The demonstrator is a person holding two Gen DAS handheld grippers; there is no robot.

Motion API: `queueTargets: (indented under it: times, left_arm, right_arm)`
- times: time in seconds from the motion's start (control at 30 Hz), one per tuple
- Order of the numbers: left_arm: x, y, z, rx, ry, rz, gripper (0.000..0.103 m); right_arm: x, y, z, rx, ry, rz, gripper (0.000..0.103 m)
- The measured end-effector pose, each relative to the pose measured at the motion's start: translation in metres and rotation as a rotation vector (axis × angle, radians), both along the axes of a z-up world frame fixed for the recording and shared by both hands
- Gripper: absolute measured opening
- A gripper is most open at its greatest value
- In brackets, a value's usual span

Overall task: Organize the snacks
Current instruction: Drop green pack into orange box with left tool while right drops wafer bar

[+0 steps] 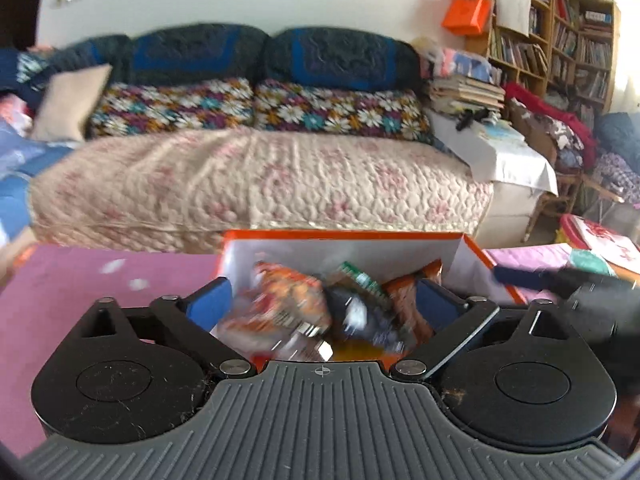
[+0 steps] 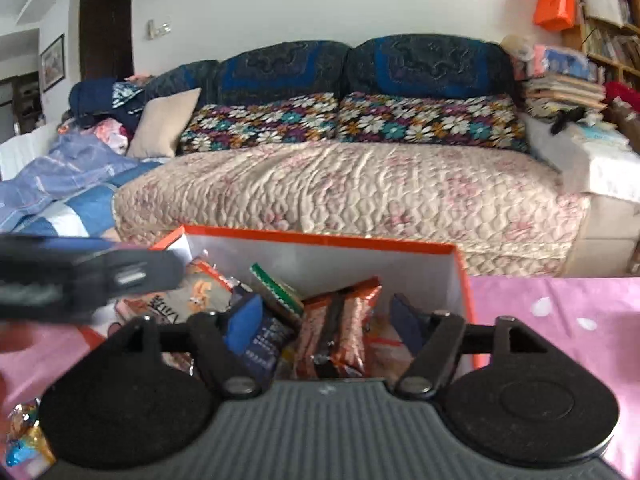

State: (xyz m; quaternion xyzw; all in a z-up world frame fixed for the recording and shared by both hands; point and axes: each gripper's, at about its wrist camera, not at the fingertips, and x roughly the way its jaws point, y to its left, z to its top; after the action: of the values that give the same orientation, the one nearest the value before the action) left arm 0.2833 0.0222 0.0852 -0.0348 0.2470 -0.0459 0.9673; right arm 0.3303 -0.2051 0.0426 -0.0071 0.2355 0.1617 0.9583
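Left gripper (image 1: 324, 300) and right gripper (image 2: 324, 320): jaws spread wide, gripping nothing, above the orange-rimmed white cardboard box (image 2: 320, 258). Crinkled foil snack packets (image 2: 340, 328) fill it, jumbled.

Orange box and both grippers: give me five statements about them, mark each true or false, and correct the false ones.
1. The orange box already holds several snack packets. True.
2. The box stands on a bare wooden floor. False: it stands on a pink tablecloth.
3. The left gripper is clamped on a packet. False: its jaws stand apart over the box, pressing on nothing.
4. The right gripper has open jaws above the box's contents. True.
5. A few wrapped sweets lie on the cloth outside the box. True.
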Motion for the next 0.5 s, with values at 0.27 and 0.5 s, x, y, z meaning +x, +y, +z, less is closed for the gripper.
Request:
queueTargets:
  times: [0.27, 0.5]
  left_arm:
    - [-0.095, 0.021, -0.007, -0.056, 0.063, 0.012, 0.077]
    - [-0.131, 0.029, -0.013, -0.047, 0.091, 0.025, 0.077]
  right_arm:
    - [-0.107, -0.020, -0.003, -0.037, -0.046, 0.005, 0.091]
    - [-0.171, -0.044, -0.042, -0.042, 0.068, -0.022, 0.092]
